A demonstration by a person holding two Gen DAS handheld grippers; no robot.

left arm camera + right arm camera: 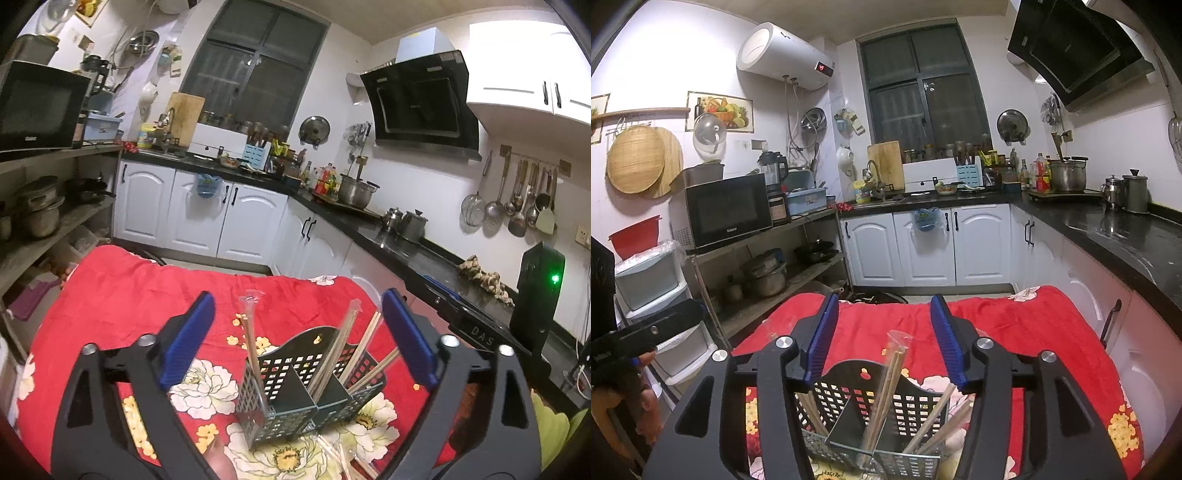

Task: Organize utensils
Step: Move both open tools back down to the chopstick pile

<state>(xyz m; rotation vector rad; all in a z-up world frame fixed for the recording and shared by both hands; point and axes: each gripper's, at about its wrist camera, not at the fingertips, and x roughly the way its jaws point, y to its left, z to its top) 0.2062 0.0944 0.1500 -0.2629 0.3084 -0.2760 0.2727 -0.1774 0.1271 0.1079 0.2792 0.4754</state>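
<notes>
Left wrist view is showing the left gripper (pixel 299 336) standing spread wide, its blue pads either side of the perforated utensil caddy (pixel 306 384) without touching it. That caddy is sitting on the red floral cloth (pixel 122 295), with wrapped chopsticks (pixel 251 343) leaning in its left compartment and more sticks (pixel 365 350) in the right one — a few loose ones are lying just in front. From the right wrist view, the right gripper (pixel 882 341) is hanging half spread above the caddy (pixel 871 406), clasping nothing.
</notes>
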